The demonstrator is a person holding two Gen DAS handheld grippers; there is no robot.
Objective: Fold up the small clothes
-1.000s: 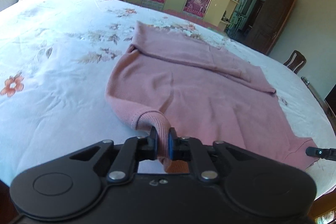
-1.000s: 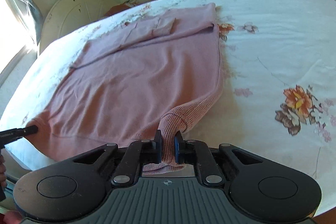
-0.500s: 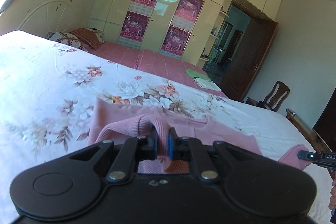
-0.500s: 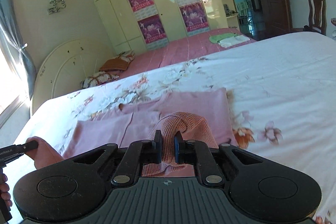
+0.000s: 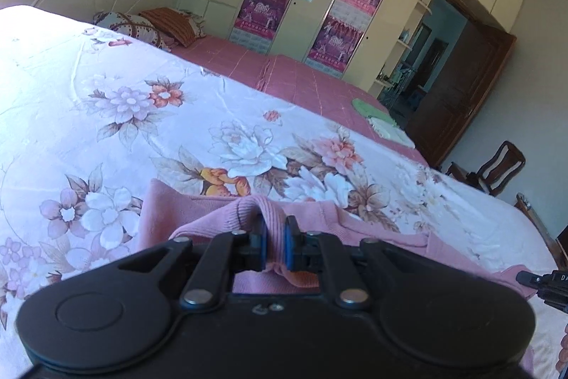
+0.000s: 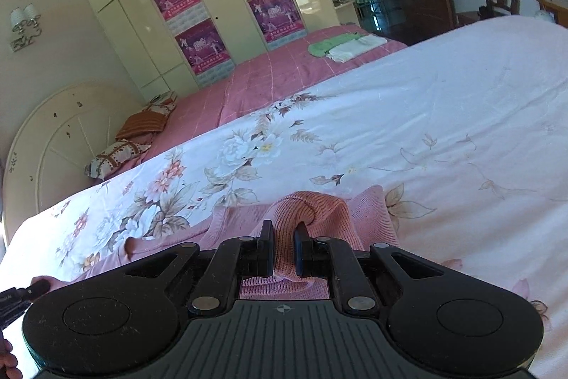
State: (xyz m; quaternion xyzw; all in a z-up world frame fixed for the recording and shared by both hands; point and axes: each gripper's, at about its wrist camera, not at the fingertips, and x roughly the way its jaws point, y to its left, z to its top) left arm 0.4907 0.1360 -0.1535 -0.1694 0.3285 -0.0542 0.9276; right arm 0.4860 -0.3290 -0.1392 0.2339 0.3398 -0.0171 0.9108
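Observation:
A pink knit sweater (image 5: 198,219) lies on the floral bedspread (image 5: 124,102). My left gripper (image 5: 275,242) is shut on a ribbed hem corner of the sweater and holds it over the sweater's far edge. My right gripper (image 6: 284,249) is shut on the other ribbed hem corner of the pink sweater (image 6: 319,208), also near its far edge on the bedspread (image 6: 443,137). Most of the sweater is hidden below the gripper bodies. The other gripper's tip shows at the right edge of the left wrist view (image 5: 536,279) and at the left edge of the right wrist view (image 6: 25,292).
A second bed with a pink cover (image 6: 277,73) holds folded green and white cloths (image 6: 344,47) and pillows (image 5: 149,27). A wardrobe wall with posters (image 5: 319,6) stands behind. A wooden chair (image 5: 497,169) and a dark door (image 5: 458,98) are at the right.
Both grippers have carried the hem corners forward from the near edge over the sweater to its far edge, folding it over itself. Both cameras tilted up toward the room.

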